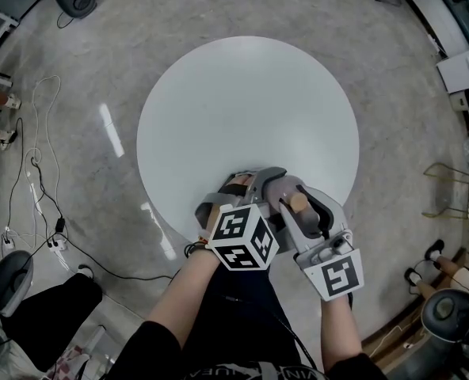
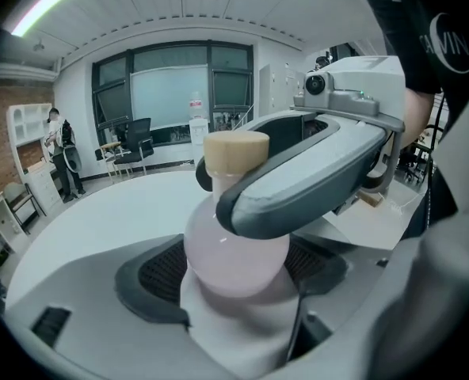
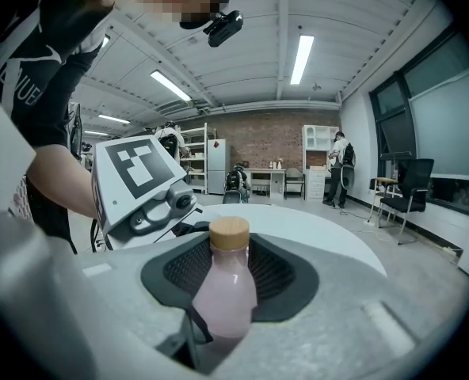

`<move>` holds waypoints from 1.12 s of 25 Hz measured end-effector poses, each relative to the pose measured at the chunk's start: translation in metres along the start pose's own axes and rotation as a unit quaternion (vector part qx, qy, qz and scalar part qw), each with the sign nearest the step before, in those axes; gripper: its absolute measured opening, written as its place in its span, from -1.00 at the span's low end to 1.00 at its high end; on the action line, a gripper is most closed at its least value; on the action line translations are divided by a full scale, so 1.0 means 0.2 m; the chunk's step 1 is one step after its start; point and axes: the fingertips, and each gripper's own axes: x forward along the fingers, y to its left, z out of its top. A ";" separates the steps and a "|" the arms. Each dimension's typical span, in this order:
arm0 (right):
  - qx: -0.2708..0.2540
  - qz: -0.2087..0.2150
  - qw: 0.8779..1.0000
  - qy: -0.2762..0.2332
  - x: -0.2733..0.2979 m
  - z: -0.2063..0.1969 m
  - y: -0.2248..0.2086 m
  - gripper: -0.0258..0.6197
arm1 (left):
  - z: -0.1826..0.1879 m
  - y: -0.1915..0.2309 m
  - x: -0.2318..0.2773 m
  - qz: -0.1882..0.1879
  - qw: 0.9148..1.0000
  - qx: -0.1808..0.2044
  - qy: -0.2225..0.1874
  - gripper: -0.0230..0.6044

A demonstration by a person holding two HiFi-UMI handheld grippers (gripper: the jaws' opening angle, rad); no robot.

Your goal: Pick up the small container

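Round white table (image 1: 242, 93) on a grey floor, cables trailing at the left; the small container (image 1: 299, 203), a pink bottle with a tan cap (image 3: 229, 233), stands upright over the table's near edge, clamped by both claws at once: left gripper (image 2: 236, 279) closed on its rounded body, right gripper (image 3: 228, 271) closed across it, one jaw crossing the neck

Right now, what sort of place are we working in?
Probably an open office or lab workspace: a brick back wall with shelving, office chairs, and cables trailing across the floor.
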 end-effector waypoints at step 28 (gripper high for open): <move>-0.013 0.078 0.996 -0.028 -0.06 0.54 0.10 -0.47 | 0.31 0.08 -0.46 0.041 0.997 -0.063 -0.022 0.30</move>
